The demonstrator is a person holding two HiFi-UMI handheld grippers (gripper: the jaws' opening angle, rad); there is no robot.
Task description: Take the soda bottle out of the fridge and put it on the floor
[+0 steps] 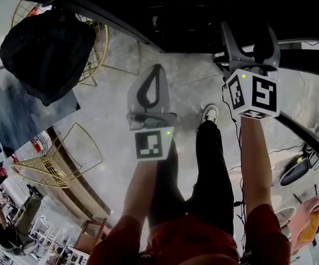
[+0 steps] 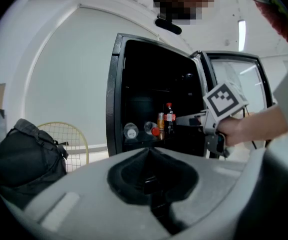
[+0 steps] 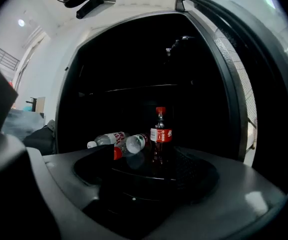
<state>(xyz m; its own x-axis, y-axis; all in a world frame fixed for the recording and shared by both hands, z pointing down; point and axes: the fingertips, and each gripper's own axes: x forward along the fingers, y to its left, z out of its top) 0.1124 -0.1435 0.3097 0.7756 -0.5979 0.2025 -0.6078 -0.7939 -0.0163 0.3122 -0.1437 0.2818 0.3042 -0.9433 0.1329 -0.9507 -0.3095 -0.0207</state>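
Observation:
The soda bottle (image 3: pixel 157 134), dark with a red cap and red label, stands upright on a shelf of the open black fridge (image 3: pixel 134 69). In the left gripper view the soda bottle (image 2: pixel 169 118) stands mid-shelf inside the fridge (image 2: pixel 115 94). My right gripper (image 3: pixel 144 184) is open and points straight at the bottle from just outside the fridge, with nothing between its fingers. In the head view the right gripper (image 1: pixel 250 31) reaches toward the dark fridge front. My left gripper (image 1: pixel 158 69) hangs further back and left, its fingers meeting at the tips, empty. The left gripper (image 2: pixel 151 156) faces the fridge from a distance.
Two clear water bottles (image 3: pixel 111 140) lie on the shelf left of the soda, and an orange bottle (image 2: pixel 160 121) stands close beside it. The fridge door (image 2: pixel 233 69) is swung open on the right. A black bag (image 1: pixel 48 51) rests on a gold wire chair (image 1: pixel 101 48); cables (image 1: pixel 234 126) trail on the floor.

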